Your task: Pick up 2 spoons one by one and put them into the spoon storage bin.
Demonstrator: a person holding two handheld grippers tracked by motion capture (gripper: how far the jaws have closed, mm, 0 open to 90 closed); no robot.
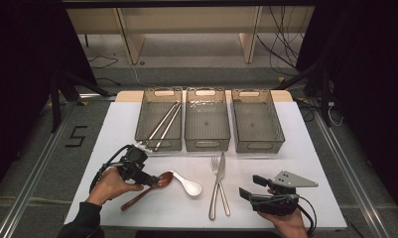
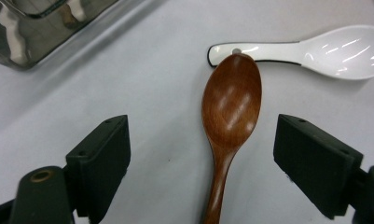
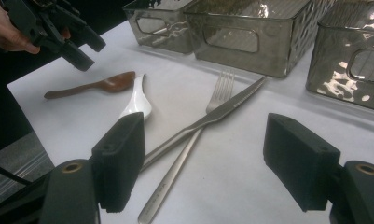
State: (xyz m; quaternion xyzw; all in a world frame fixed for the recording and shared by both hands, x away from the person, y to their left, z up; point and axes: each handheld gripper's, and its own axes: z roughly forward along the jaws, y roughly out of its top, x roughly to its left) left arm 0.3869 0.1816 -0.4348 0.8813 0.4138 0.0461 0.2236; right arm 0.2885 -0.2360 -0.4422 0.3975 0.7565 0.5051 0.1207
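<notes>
Left gripper [image 1: 149, 179] over wooden spoon [image 2: 230, 116], jaws wide apart, either side of the bowl, not touching it. Spoon flat on white table [image 1: 266, 198], bowl tip touching handle of white ceramic spoon [image 2: 315, 50]. Right gripper [image 1: 248, 187] low at near right, jaws wide, holding nothing. Fork [image 3: 184, 154] and knife [image 3: 208, 116] crossed ahead of it. Three grey bins [image 1: 207, 126] at far edge; chopsticks [image 1: 164, 121] in left one. "5" [image 1: 76, 136] marked on floor. Engraving on fork handle too small to read.
</notes>
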